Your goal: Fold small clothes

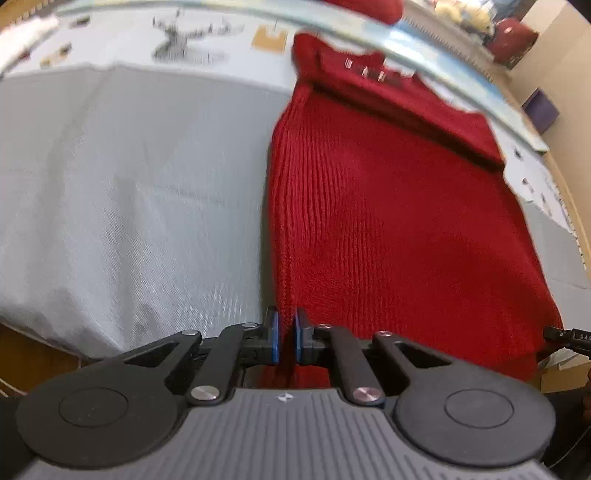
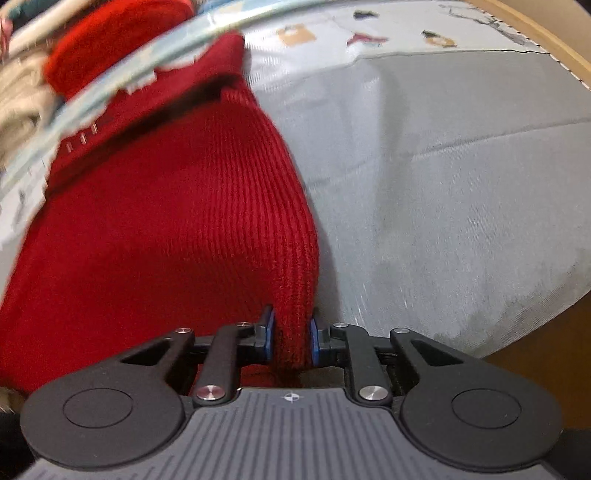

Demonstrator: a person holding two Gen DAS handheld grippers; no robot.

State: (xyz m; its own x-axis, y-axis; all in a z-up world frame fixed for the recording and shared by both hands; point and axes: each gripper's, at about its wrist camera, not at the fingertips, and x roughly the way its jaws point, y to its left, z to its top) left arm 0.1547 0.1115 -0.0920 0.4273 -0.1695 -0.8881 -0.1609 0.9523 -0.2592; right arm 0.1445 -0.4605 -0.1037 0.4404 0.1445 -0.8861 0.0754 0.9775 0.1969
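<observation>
A red sweater point(image 1: 388, 206) lay flat on a grey cloth point(image 1: 129, 192) that covered the table. The sweater was knitted, with long ribs running from the near edge up to the far end. At its far end there was a folded band, and some small pale marks point(image 1: 365, 72) showed on that band. In the left wrist view the grey cloth spread out to the left of the sweater, and in the right wrist view the grey cloth point(image 2: 461, 177) spread out to the right of the sweater point(image 2: 166, 221). The left gripper point(image 1: 287, 338) was at the near left corner of the sweater. Its blue pads point(image 1: 274, 339) were almost pressed together, with only a thin bit of the red edge pinched between them. The right gripper point(image 2: 291, 339) was at the near right corner of the sweater. Its blue pads point(image 2: 269, 338) stood a bit wider apart and squeezed a thick roll of red knit between them. No earlier picture was there to show how the fingers moved. Beyond the sweater's far end, a pale printed sheet point(image 1: 207, 40) with small pictures lay under the grey cloth. A curved shiny rim point(image 1: 424, 48) crossed just above the far end of the sweater in the left wrist view. Past that rim, more red stuff point(image 1: 513, 37) sat, too blurry to name. A brown wooden edge point(image 2: 546, 33) showed far to the right of the sweater in the right wrist view.
</observation>
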